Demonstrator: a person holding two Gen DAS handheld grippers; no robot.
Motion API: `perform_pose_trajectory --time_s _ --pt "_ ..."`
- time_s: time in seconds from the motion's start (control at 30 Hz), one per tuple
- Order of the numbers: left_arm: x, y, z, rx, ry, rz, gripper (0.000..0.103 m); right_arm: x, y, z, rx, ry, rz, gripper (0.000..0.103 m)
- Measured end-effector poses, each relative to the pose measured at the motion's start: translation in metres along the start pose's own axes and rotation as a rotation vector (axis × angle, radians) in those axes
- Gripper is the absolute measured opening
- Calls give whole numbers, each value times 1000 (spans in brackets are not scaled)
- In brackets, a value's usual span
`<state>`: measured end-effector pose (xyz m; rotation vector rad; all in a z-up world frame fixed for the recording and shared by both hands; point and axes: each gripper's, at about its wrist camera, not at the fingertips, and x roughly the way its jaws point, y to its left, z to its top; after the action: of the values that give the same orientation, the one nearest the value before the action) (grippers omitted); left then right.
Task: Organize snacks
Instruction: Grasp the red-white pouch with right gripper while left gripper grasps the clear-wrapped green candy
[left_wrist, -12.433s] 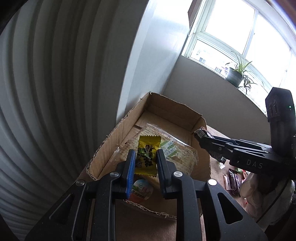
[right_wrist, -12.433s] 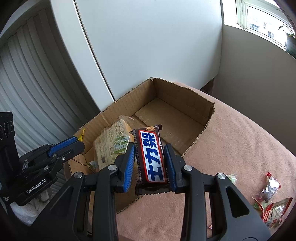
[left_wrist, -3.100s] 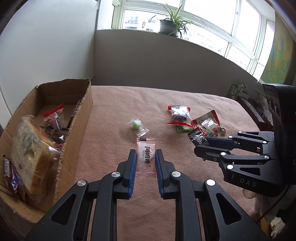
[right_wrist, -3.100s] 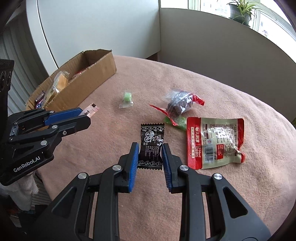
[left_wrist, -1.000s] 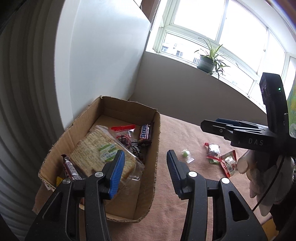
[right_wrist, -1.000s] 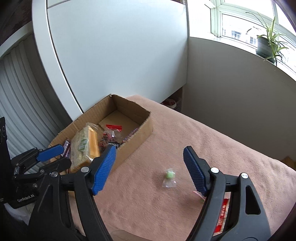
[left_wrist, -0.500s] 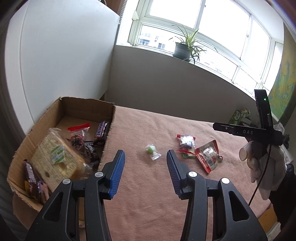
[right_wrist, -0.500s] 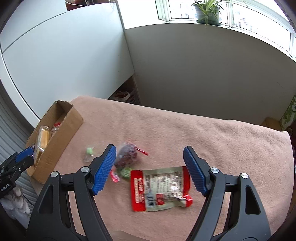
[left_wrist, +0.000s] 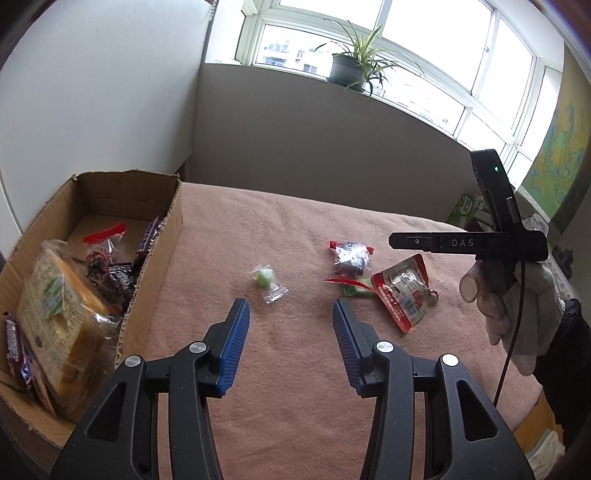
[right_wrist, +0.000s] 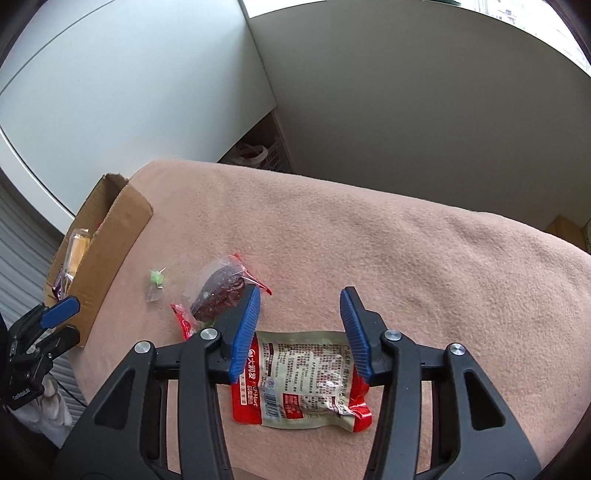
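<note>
My left gripper (left_wrist: 290, 314) stands open over the pink blanket, nothing between its pads; a green candy in clear wrap (left_wrist: 264, 277) lies just ahead of it. My right gripper (right_wrist: 301, 295) hangs over the red-and-beige pouch (right_wrist: 303, 373). Its jaws are closing, with the pouch below the gap and the pads not touching it. A clear bag of dark snack with red ends (right_wrist: 218, 291) lies by the right gripper's left finger. The cardboard box (left_wrist: 173, 236) at the left holds a cracker pack (left_wrist: 48, 302) and several wrapped bars.
The pink blanket (left_wrist: 295, 229) covers the whole surface and drops off at the near and right edges. A gloved hand (left_wrist: 517, 302) holds the right gripper at the right. White wall panels stand behind the box, and a potted plant (left_wrist: 351, 70) sits on the sill.
Both views swung away from the box toward the loose snacks. The right gripper came down over the pouch and its jaws narrowed. The left gripper's jaws kept their width.
</note>
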<state>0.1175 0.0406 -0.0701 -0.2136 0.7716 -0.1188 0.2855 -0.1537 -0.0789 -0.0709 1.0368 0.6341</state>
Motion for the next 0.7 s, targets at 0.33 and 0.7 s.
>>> perform_pose_trajectory --time_s 0.33,0.7 --pt "29 0 2 -22 50 1 46 26 -17 -5 36 125 -14 48" --pt "60 4 2 -35 84 7 46 -13 -29 -53 73 150 101 68"
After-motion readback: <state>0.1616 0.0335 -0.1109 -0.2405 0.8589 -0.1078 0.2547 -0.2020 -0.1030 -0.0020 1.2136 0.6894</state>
